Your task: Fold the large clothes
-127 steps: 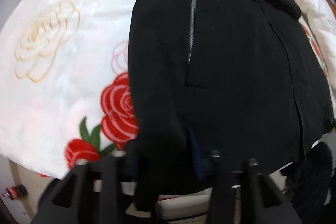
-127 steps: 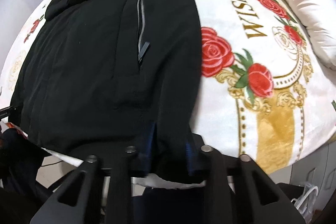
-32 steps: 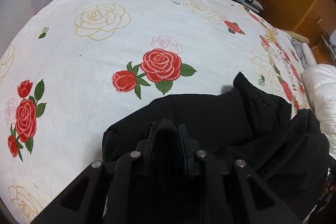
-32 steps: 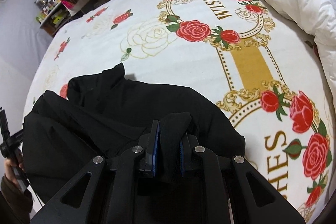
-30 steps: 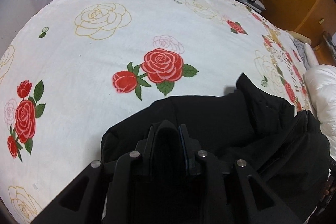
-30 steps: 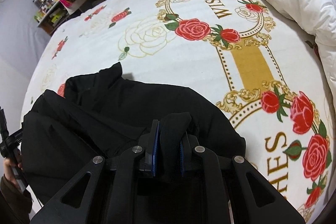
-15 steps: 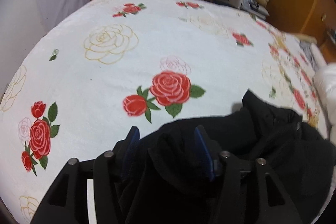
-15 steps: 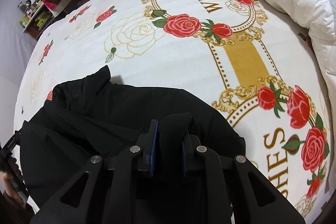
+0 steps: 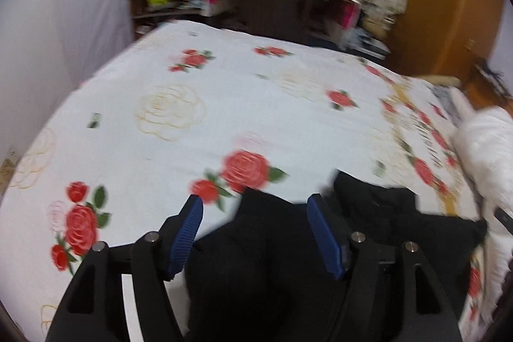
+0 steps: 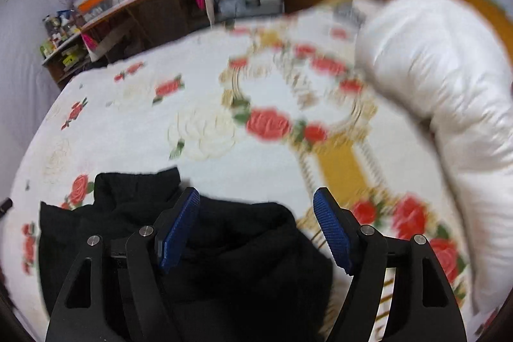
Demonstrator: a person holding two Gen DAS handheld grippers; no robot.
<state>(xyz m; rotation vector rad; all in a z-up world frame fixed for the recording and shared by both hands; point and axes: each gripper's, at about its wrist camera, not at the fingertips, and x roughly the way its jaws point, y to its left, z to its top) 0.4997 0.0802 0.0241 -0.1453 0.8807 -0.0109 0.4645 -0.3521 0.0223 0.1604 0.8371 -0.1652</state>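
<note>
The black jacket (image 9: 275,258) lies folded over in a bunched heap on the white rose-print bedspread (image 9: 198,130), at the near edge of the bed. My left gripper (image 9: 255,209) is open, its blue pads spread wide above the jacket's left part, holding nothing. In the right wrist view the same jacket (image 10: 231,258) lies below my right gripper (image 10: 256,202), which is also open and empty above the jacket's right part. Both views are motion-blurred.
A white puffy duvet (image 10: 449,104) lies along the bed's right side, also seen in the left wrist view (image 9: 484,143). A dark desk and cluttered shelves (image 9: 256,5) stand beyond the bed's far edge. A brown wardrobe (image 9: 442,8) is at the far right.
Both grippers carried the jacket's hem up over the bed, folding it. The left then opened, and now the right has opened too; both have let go and lifted away.
</note>
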